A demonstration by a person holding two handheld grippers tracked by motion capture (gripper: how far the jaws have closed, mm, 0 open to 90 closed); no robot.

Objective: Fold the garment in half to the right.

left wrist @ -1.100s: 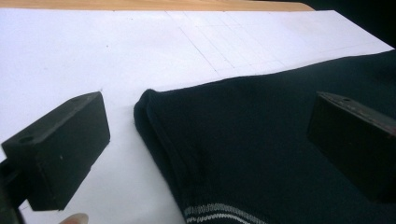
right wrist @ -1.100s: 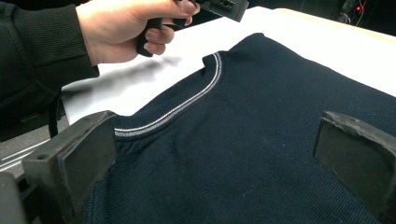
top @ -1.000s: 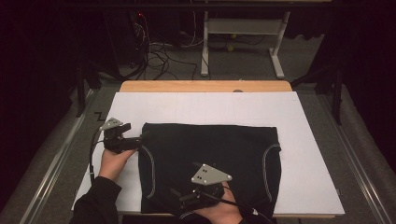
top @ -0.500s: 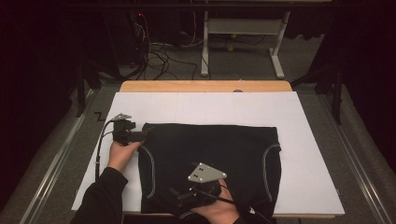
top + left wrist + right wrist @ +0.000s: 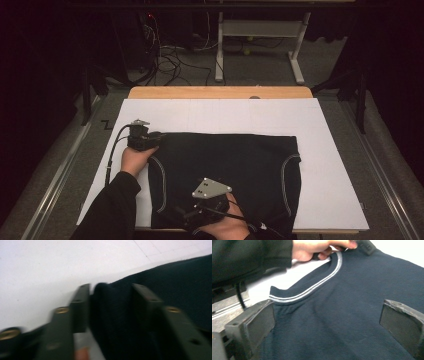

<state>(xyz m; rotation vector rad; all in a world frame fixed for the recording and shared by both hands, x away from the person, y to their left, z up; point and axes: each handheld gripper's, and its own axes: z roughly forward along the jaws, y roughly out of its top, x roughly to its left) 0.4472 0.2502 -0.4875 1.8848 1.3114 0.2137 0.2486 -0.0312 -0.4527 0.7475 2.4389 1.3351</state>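
A dark navy garment (image 5: 230, 160) with pale piping along its curved edges lies flat on a white sheet (image 5: 225, 112). My left gripper (image 5: 158, 136) is at the garment's far left corner. In the left gripper view its jaws have just been closing, and a bunched fold of the cloth (image 5: 111, 315) fills the gap between them in my left gripper (image 5: 111, 297). My right gripper (image 5: 184, 212) rests over the garment's near edge. Its own view has the jaws wide apart, my right gripper (image 5: 327, 317) open above flat cloth (image 5: 362, 290).
The white sheet covers a wooden table (image 5: 220, 92) and leaves bare margins left, right and beyond the garment. Metal rails (image 5: 60, 190) run along both table sides. Cables (image 5: 170, 55) and a desk frame (image 5: 260, 35) sit on the floor behind.
The left gripper has moved farther away and right, onto the garment's far left corner, and its jaws have closed on the cloth. The right gripper has stayed put.
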